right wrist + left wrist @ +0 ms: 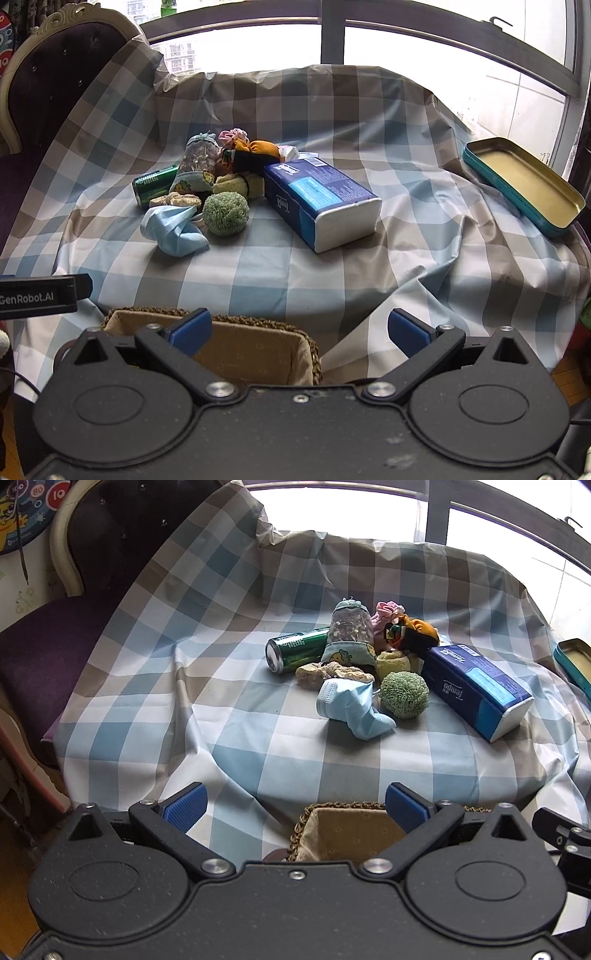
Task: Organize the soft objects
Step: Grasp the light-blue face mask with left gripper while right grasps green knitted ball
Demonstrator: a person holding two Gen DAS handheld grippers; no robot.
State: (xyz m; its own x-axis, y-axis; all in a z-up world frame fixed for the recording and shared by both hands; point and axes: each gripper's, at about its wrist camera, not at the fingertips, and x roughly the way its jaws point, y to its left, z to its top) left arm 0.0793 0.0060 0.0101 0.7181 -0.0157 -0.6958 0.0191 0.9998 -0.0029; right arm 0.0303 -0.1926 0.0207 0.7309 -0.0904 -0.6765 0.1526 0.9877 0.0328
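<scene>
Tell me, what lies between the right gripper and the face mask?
In the right wrist view, only the basket rim and bare checked cloth lie between the open right gripper and the mask.

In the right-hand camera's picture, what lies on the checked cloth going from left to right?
Green drinks can → crumpled light-blue face mask → round green knitted ball → blue tissue pack → open teal metal tin.

On the blue tissue pack (476,686) I read "Tempo" in white letters. My left hand-held gripper (37,293), seen from the right wrist, bore "GenRobot.AI". The dartboard (26,509) on the wall showed "100", "80" and a partly cut "10".
</scene>
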